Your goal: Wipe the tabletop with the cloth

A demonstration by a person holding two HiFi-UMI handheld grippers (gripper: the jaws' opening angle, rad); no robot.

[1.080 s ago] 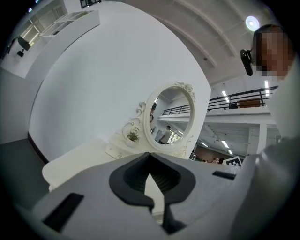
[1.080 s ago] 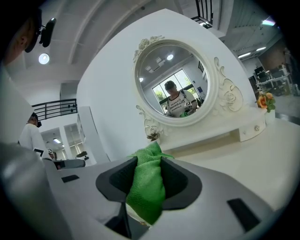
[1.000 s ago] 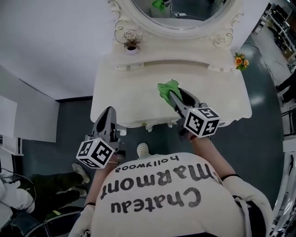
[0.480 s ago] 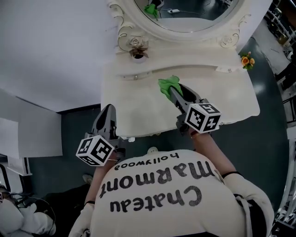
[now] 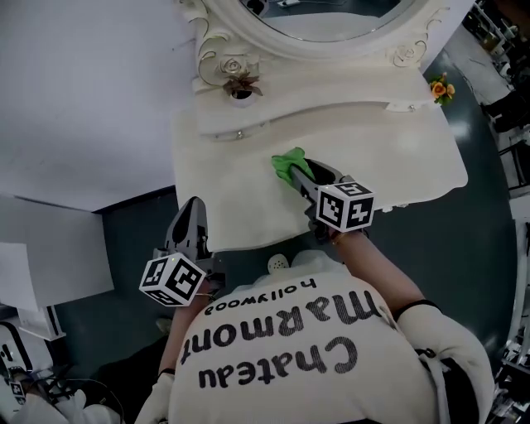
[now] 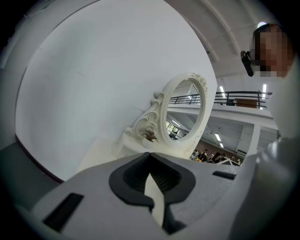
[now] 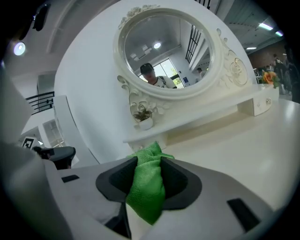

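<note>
Green cloth (image 5: 286,162) down on the cream tabletop (image 5: 397,157), pinched tight in the right gripper (image 5: 293,171). The right gripper view shows it plainly: both jaws squeezed onto a bunched fold of the cloth (image 7: 146,187), its tip poking out in front. The cloth sits left of the tabletop's middle, a little in front of the raised back shelf (image 5: 331,103) under the mirror (image 5: 331,21).

The left gripper (image 5: 195,205) hangs off the table's front left edge. Its jaws are closed together on nothing and play no part here.

How far along? I'd call this mid-wipe: cloth pressed to the surface, gripper angled across it. The top looks evenly pale, with no streaks or dirt to separate wiped from unwiped, so I can't say how much is covered. The wide right half near the orange flowers (image 5: 440,87) likely needs passes.

Writing: the person's shirt (image 5: 281,339) reads "Chateau Marmont Hollywood", upside down from here. Each gripper's cube carries only black-and-white square patterns.
</note>
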